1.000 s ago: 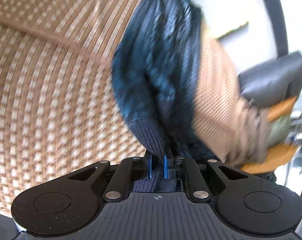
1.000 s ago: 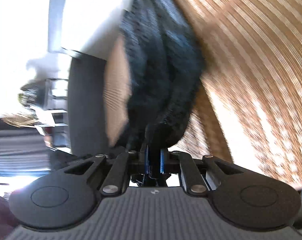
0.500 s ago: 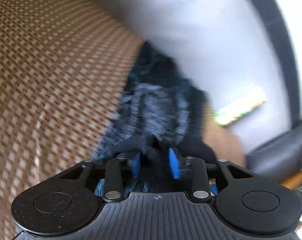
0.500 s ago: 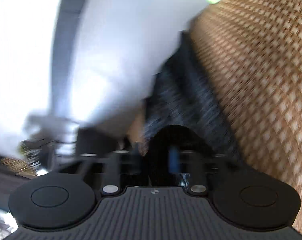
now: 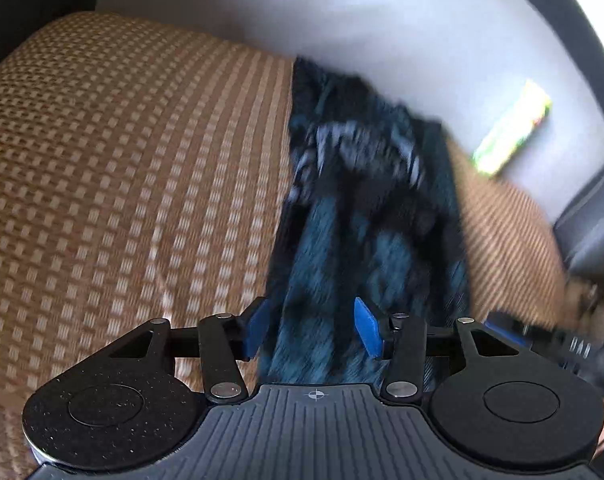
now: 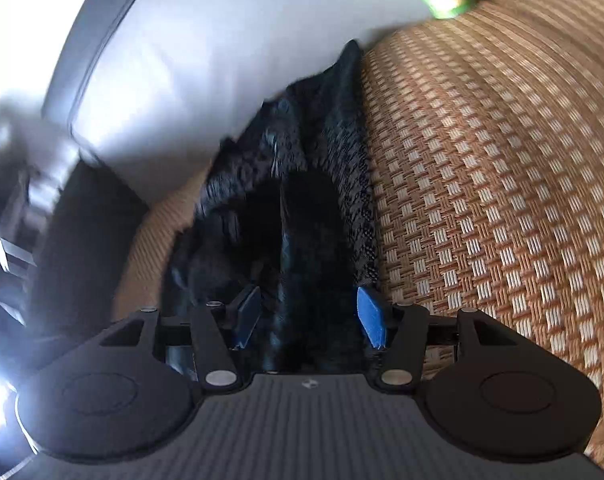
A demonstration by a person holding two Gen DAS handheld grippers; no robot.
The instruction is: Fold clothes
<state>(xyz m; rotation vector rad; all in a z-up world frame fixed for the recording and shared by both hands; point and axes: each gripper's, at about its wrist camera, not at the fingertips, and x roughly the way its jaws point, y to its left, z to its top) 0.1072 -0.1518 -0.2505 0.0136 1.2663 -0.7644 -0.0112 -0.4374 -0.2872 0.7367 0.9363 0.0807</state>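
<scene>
A: Any writing to read here?
B: None; the green packet (image 5: pixel 511 133) by the grey cushion (image 5: pixel 341 12) is too blurred for its print to be made out; the woven mat (image 6: pixel 501 200) bears only its pattern.

Under me spreads a brown-and-cream woven mat (image 5: pixel 134 184); behind it rises a pale grey cushion (image 5: pixel 381 28) edged by a dark frame (image 5: pixel 557 4); a green-yellow packet (image 5: pixel 511 134) lies against it; bright light (image 6: pixel 18 4) washes the left side.
</scene>
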